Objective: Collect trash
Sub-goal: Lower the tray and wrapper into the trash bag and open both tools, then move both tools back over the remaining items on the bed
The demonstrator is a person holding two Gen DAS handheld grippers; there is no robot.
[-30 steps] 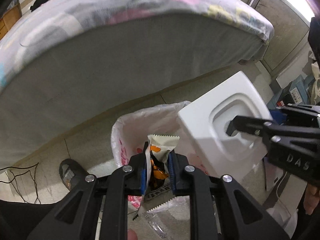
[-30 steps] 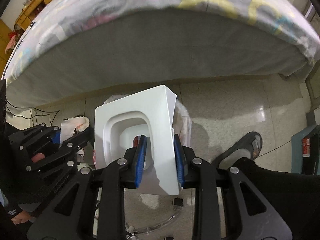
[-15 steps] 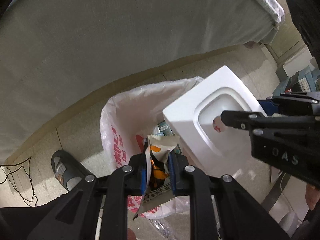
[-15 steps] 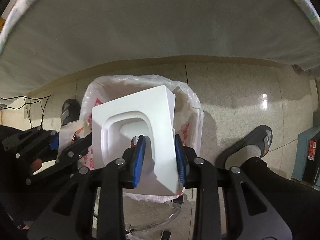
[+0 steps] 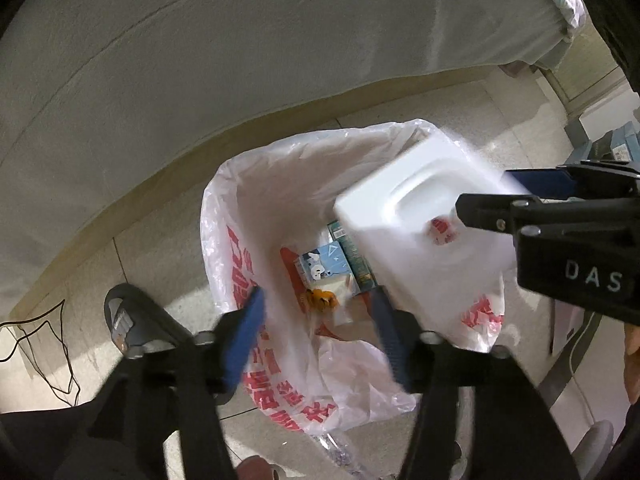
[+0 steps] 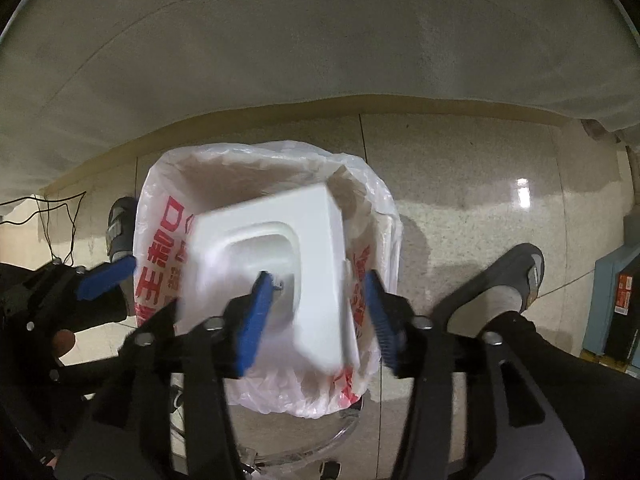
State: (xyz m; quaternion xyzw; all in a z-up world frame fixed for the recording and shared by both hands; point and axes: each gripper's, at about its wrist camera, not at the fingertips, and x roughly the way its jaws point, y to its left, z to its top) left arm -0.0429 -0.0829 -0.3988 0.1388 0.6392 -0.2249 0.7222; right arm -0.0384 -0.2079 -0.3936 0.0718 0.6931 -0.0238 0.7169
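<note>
Both grippers point down over the mouth of the trash bag (image 5: 240, 240), a white plastic liner with red print. Left gripper (image 5: 316, 328) has its blue jaws opening with nothing between the pads; below its gap, the snack wrapper (image 5: 324, 300) lies inside the bag on a small blue-and-white carton (image 5: 320, 268). Right gripper (image 6: 316, 312) is also opening: its blurred pads straddle one wall of the white foam tray (image 6: 280, 264) without pressing on it, and the tray sits tilted in the bag's mouth, filling most of the opening. Beyond the bag, close to its far rim, rises a grey bed side (image 6: 320, 40). Speckled floor tiles (image 6: 480, 208) lie open to the bag's right. One slippered foot (image 6: 516, 276) stands right of the bag, another (image 5: 128, 320) left of it.
</note>
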